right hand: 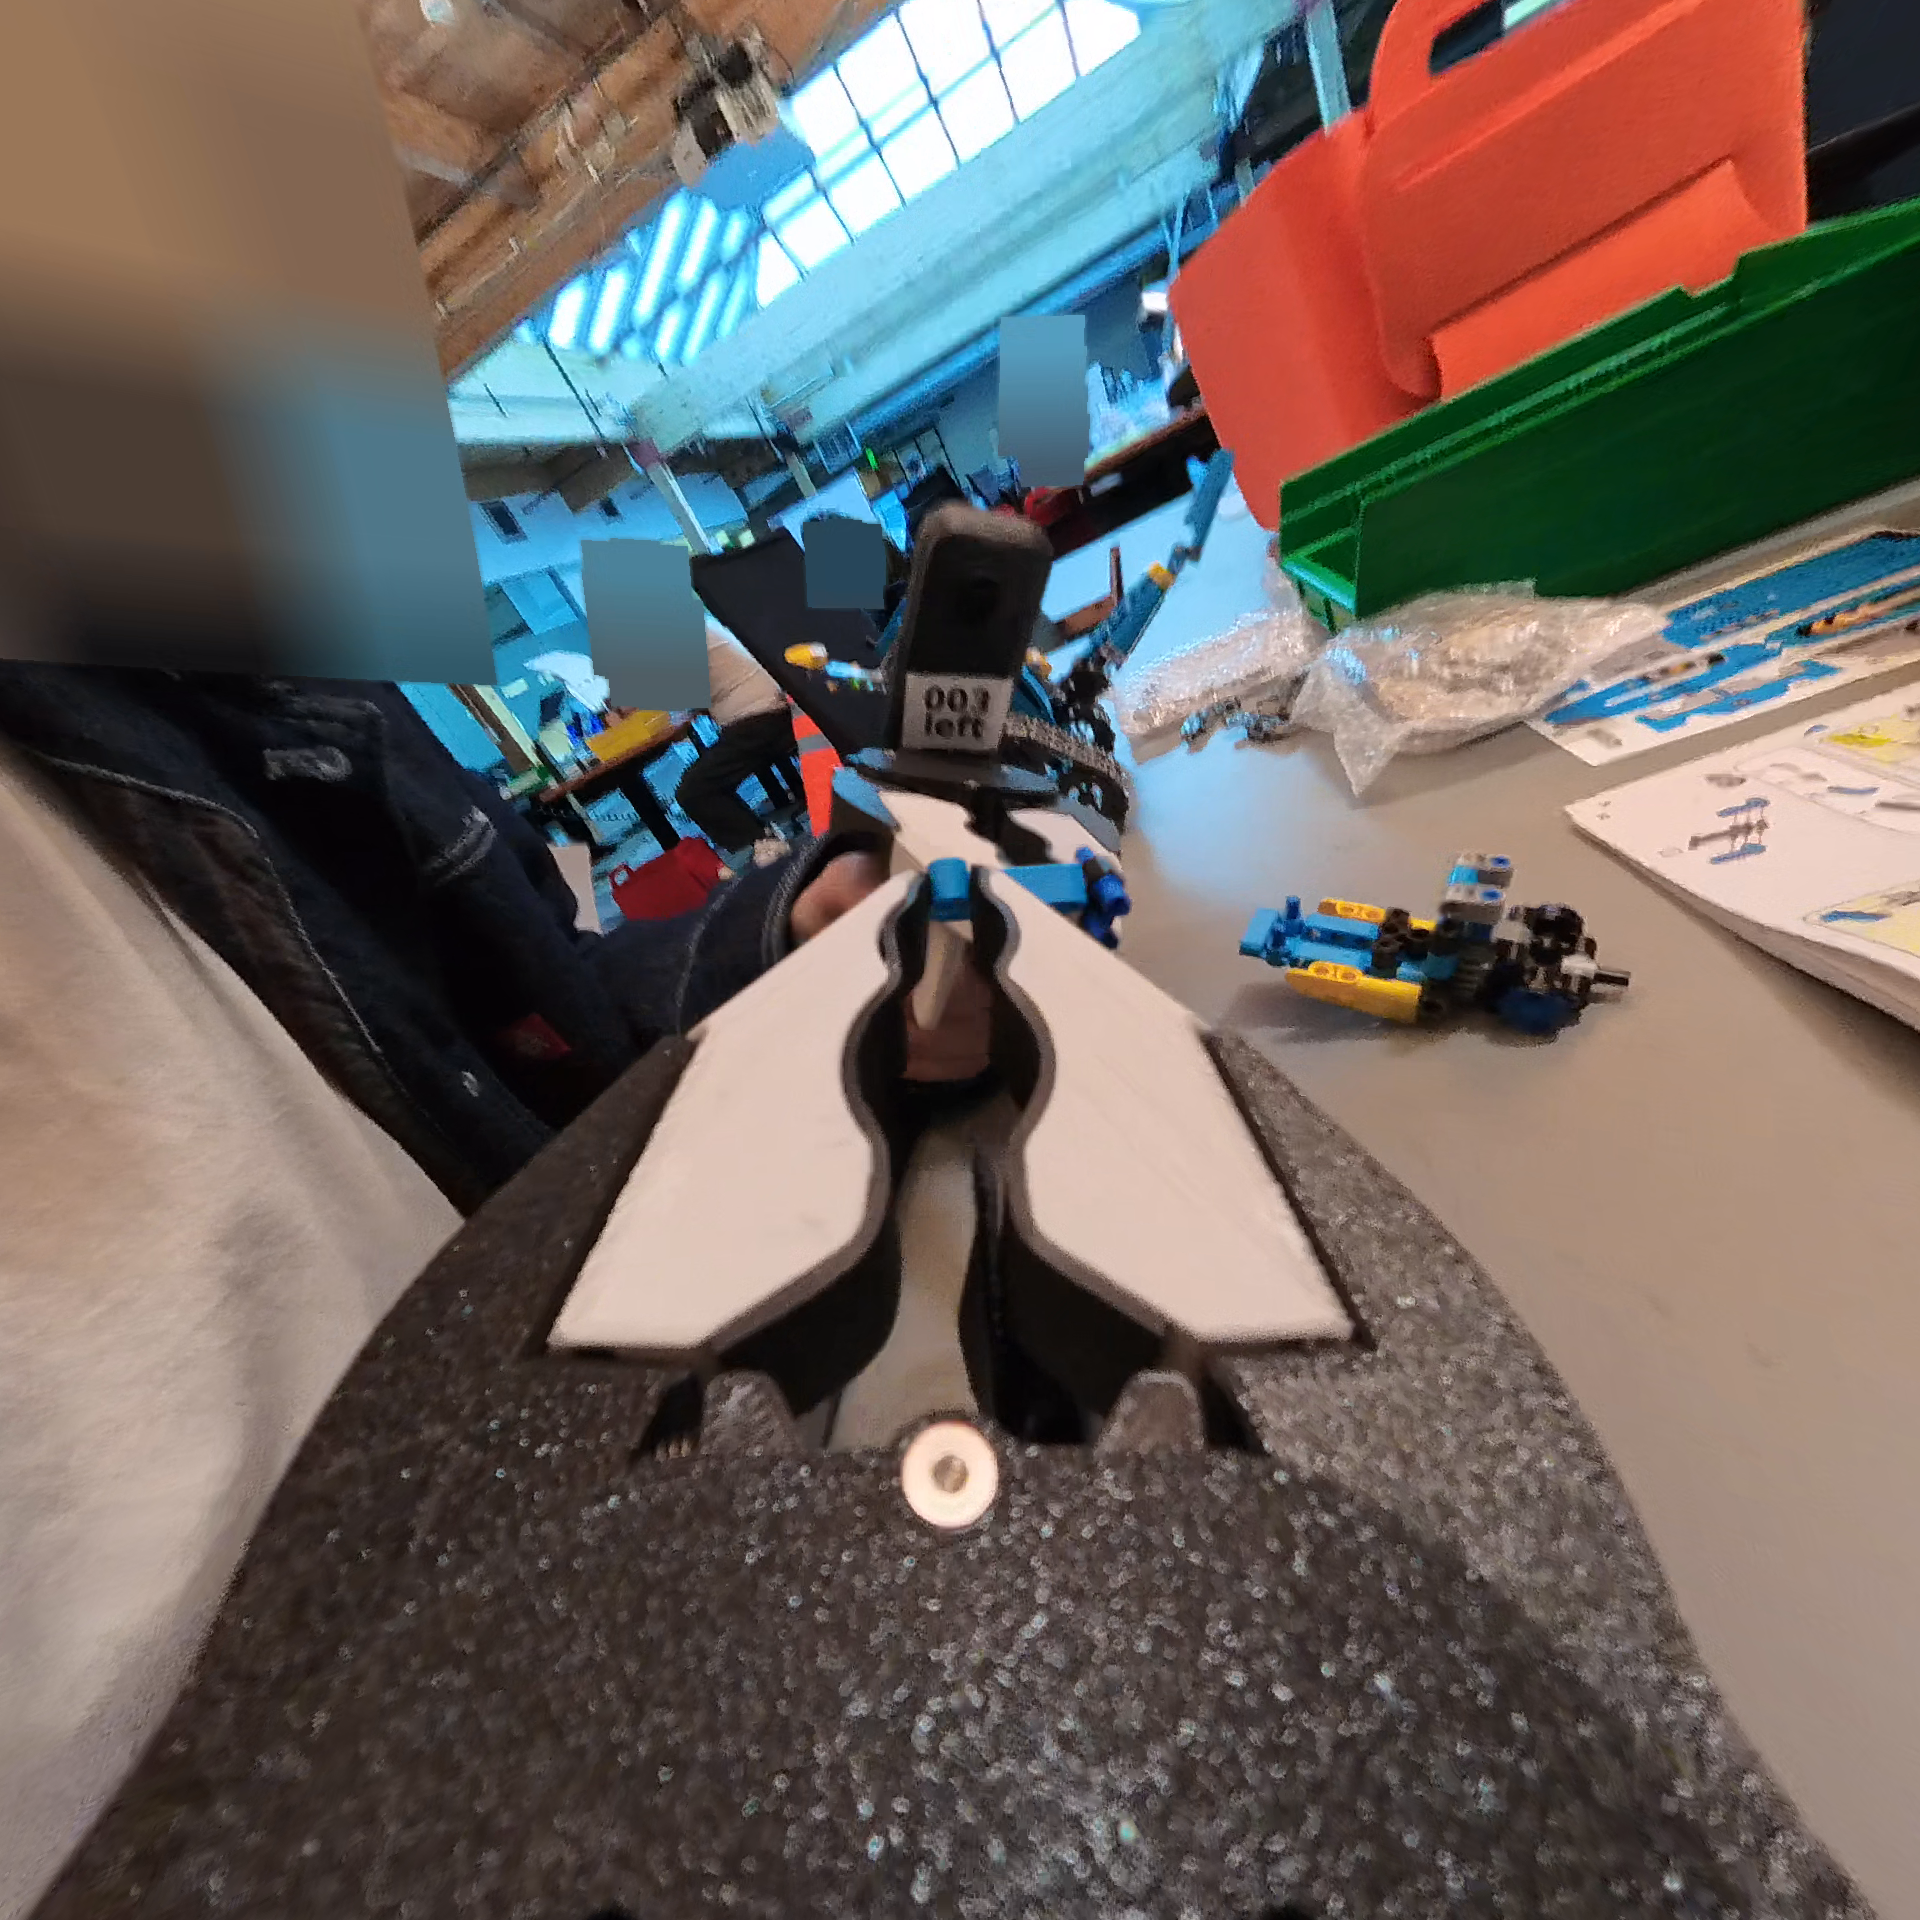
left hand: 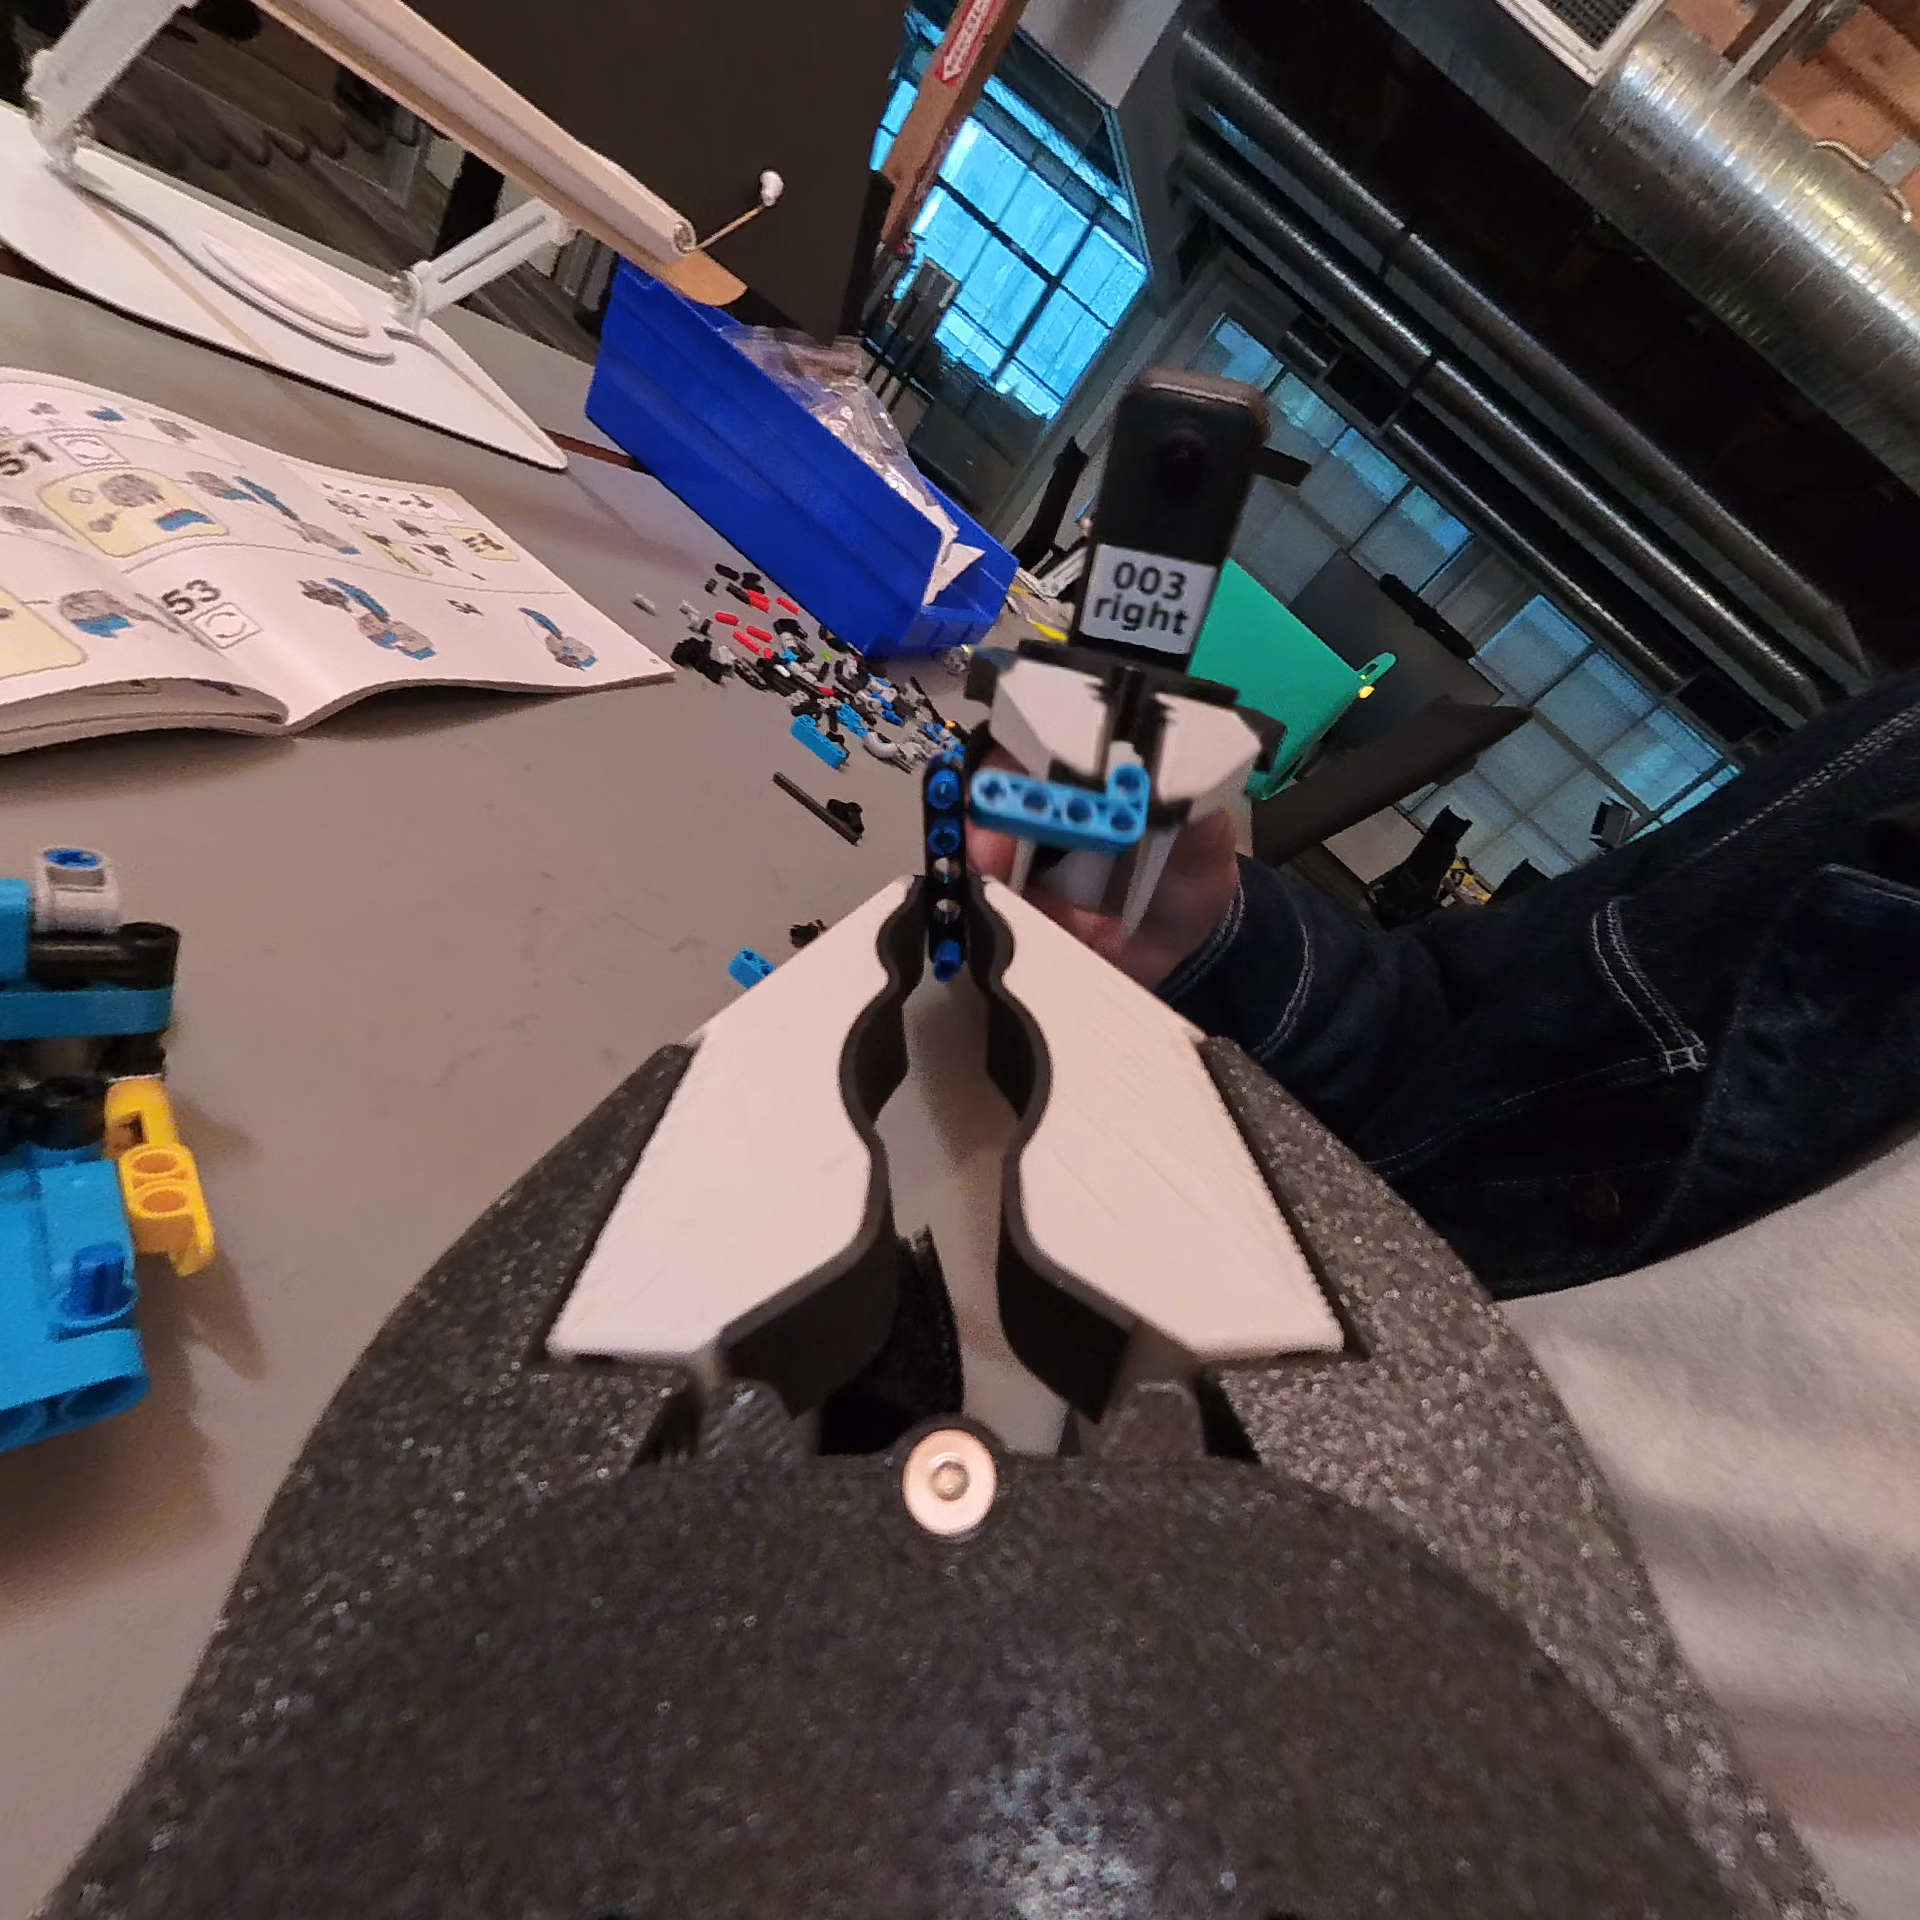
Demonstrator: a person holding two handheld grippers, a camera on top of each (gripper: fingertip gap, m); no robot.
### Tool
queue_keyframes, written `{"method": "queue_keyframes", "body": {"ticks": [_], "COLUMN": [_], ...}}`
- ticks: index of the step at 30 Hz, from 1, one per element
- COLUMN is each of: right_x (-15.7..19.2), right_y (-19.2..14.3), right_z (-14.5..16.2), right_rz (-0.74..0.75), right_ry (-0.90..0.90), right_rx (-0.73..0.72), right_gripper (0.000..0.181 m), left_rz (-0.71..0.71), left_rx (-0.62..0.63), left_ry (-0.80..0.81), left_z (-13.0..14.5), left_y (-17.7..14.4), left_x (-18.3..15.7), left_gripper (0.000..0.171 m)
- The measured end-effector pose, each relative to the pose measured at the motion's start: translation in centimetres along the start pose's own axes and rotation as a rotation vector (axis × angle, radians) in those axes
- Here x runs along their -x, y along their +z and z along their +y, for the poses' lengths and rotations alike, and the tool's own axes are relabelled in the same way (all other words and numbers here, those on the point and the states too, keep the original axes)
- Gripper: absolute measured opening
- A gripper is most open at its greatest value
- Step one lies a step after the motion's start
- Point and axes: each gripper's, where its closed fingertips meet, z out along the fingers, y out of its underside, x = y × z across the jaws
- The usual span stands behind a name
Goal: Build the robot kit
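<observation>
left gripper [left hand: 948,940] pinched tight on black beam [left hand: 945,862] with blue pins, upright at tips. right gripper [right hand: 951,899] facing it, clamped on blue l-beam [left hand: 1060,805], touching beam's top. model car [right hand: 1423,951] right of right gripper, loose parts [left hand: 800,675] beyond left one.

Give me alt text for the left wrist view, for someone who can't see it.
The left gripper pinches a black beam with blue pins, meeting a blue L-shaped beam held by the right gripper. Loose toy-brick parts, an instruction booklet and a blue bin sit on the grey table.
</observation>
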Motion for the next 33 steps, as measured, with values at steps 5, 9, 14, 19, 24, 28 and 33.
{"method": "queue_keyframes", "body": {"ticks": [5,9,14,19,24,28,33], "right_x": [-0.2,-0.4,-2.1,-5.0,-5.5,-3.5,-1.2], "right_y": [0.5,0.5,-0.1,-2.7,-4.3,-4.3,-5.1], "right_z": [1.1,1.6,3.9,9.2,11.2,12.8,11.5], "right_rz": [0.032,0.053,0.181,0.423,0.601,0.568,0.377], "right_ry": [-0.054,-0.088,-0.153,-0.225,-0.248,-0.163,-0.288], "right_rx": [0.062,0.092,0.257,0.578,0.658,0.723,0.919], "right_gripper": [0.007,0.007,0.007,0.007,0.008,0.032,0.025], "left_rz": [-0.001,-0.026,-0.18,-0.235,-0.228,-0.227,-0.225], "left_rx": [-0.032,-0.02,0.029,0.026,0.033,0.027,0.016], "left_ry": [-0.043,-0.033,0.03,0.019,0.025,0.019,0.017], "left_z": [-0.5,-0.3,0.4,0.3,0.4,0.3,0.2], "left_y": [-0.4,-0.3,-0.3,-0.7,-0.5,-0.6,-0.7], "left_x": [0.4,0.7,2.9,3.9,3.8,3.9,3.8], "left_gripper": [0.007,0.007,0.007,0.007,0.007,0.007,0.007]}}
